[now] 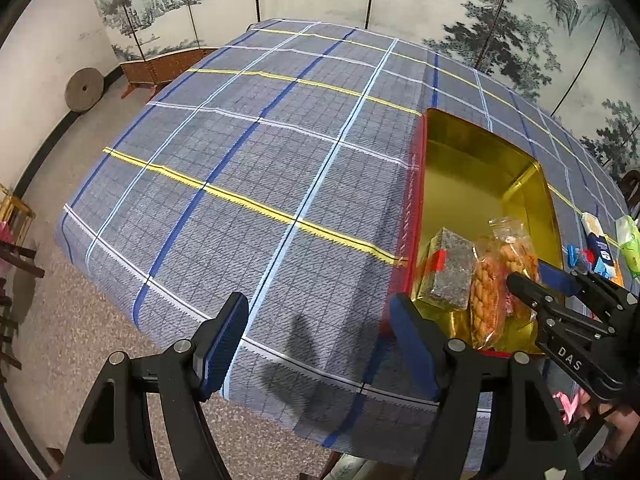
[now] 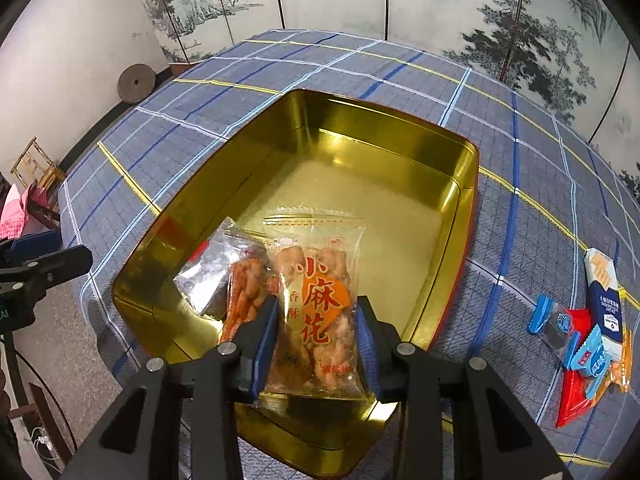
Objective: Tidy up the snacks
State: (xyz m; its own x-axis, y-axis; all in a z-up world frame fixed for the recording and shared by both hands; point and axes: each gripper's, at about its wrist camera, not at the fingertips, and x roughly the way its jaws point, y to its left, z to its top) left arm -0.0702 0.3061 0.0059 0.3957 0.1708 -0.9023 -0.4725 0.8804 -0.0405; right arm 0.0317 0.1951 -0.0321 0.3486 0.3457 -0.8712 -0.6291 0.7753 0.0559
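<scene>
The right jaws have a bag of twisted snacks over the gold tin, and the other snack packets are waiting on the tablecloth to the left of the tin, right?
Almost. The waiting snack packets lie on the tablecloth to the right of the gold tin, not the left; the right wrist view shows it. The bag of twisted snacks is indeed between the right gripper jaws, over the tin.
</scene>
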